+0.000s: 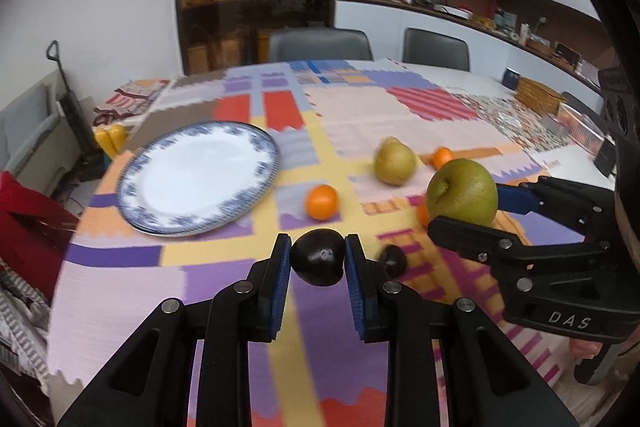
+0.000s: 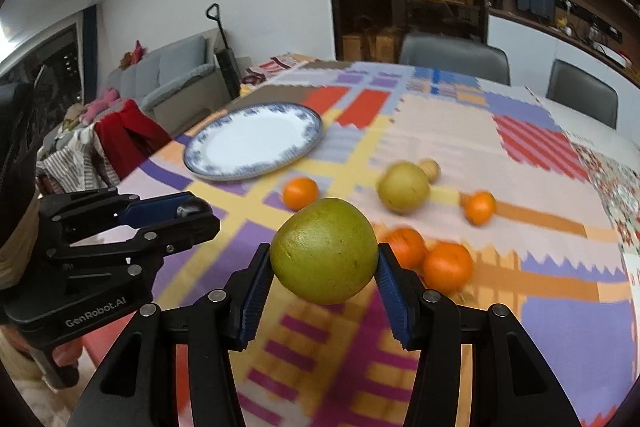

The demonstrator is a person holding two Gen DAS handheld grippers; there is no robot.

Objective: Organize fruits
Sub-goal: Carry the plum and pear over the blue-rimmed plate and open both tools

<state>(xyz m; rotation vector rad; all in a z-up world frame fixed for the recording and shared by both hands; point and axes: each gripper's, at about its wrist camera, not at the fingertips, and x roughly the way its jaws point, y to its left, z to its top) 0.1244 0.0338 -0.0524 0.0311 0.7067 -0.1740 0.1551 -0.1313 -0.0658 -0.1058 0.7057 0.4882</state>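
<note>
Two hand-held grippers above a table covered by a patchwork tablecloth in pink, purple, yellow and orange blocks. The left gripper is clamped on a dark plum, its blue-padded fingers pressing the fruit from both sides and holding it clear of the cloth. The right gripper is closed around a green apple, likewise lifted off the table; in the left wrist view the same apple appears to the right, pinched between that gripper's black fingers with its stem hollow turned toward the camera. A white plate with a blue patterned rim lies on the far left part of the cloth, bare of fruit. The remaining fruit rests on the cloth to the right of the plate: a yellow-green pear, with a small tan item of uncertain identity just behind it; one orange between plate and pear; another orange to the right of the pear; and two oranges lying side by side just behind the held apple. In the left wrist view a second dark plum lies on the cloth just right of the left gripper. Grey chairs stand at the far edge of the table.
</note>
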